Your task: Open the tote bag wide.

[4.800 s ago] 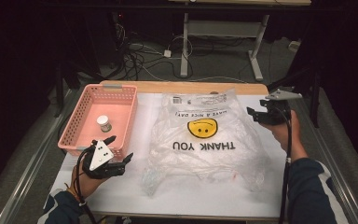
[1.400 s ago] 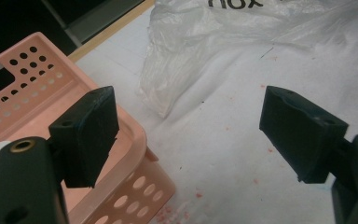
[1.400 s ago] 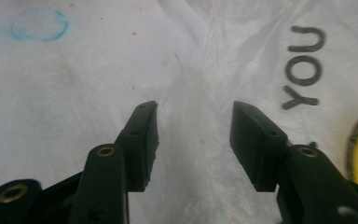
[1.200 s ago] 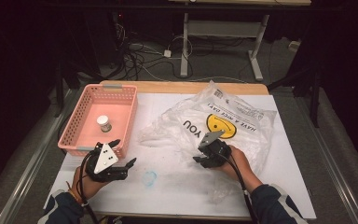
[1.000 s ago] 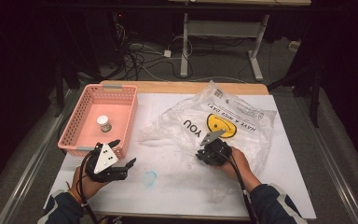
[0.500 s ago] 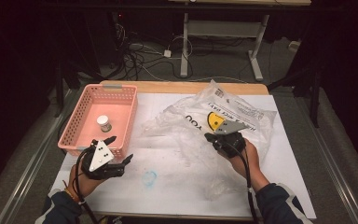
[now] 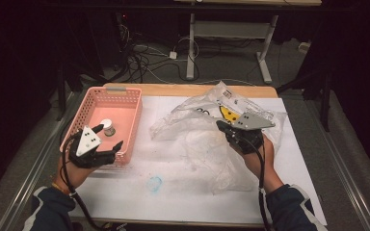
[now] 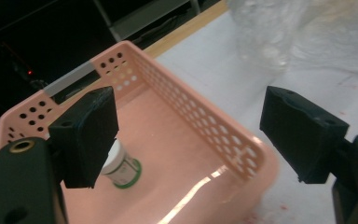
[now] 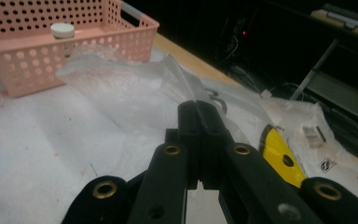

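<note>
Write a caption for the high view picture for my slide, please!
Right gripper pinches and lifts the clear plastic bag while the open left gripper hovers by the pink basket.

- The table top (image 7: pixel 173 192) is brightly lit from above; the room behind it falls into near-black.
- In the left gripper view, a white glare streak lies on the floor of the pink basket (image 8: pixel 200 140), and the close black pads look soft.
- In the right gripper view, the plastic bag (image 9: pixel 135 93) shows pale and washed out, and the far background is dim and blurred.
</note>
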The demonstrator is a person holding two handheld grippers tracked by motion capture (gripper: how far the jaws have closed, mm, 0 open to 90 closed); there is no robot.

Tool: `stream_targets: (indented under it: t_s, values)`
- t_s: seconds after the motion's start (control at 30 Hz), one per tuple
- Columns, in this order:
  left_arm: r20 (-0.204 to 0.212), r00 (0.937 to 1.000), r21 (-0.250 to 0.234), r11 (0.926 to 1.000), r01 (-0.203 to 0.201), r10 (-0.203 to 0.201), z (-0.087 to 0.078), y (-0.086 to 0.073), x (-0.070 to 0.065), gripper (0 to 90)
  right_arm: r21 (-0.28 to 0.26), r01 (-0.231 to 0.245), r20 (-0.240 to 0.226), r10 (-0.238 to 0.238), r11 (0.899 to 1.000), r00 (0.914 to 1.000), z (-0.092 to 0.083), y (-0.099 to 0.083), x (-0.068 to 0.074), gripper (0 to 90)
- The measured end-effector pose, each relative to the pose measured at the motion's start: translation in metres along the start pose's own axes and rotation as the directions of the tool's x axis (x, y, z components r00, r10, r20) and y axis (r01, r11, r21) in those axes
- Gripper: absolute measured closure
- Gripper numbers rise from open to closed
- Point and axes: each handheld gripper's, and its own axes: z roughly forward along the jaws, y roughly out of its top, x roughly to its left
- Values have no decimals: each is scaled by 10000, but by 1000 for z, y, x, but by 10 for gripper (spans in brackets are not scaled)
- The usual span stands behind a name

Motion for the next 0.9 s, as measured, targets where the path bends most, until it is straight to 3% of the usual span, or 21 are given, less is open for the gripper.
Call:
stream_targets:
  t_s: [0.1, 0.3, 0.5, 0.63, 0.77, 0.9]
  values:
    - [25, 9999, 196, 9997, 167, -168, 6, 6, 15, 190, -360, 14, 201, -7, 9993, 9998, -3, 8, -1, 900]
    - [-41, 9997, 1079, 9939, -223, 229, 32, 15, 39, 153, -826, -157, 181, 172, 9965, 9997, -7, 16, -3, 900]
    - [48, 9984, 2208, 9738, 546, -571, 62, 17, 65, 152, -963, -136, -4, 137, 9953, 9999, -12, 16, -3, 900]
    - [-42, 9935, 3067, 9455, 1093, -1135, 85, 14, 74, 160, -927, -111, -160, 97, 9956, 9998, -14, 14, -4, 900]
    - [-139, 9859, 4066, 8998, 1581, -1669, 107, 6, 82, 176, -841, -219, -379, 187, 9962, 9991, -12, 11, -5, 900]
    - [-189, 9867, 4931, 8570, 1499, -1617, 123, 3, 84, 180, -702, -78, -504, 43, 9975, 9987, -9, 9, -2, 900]
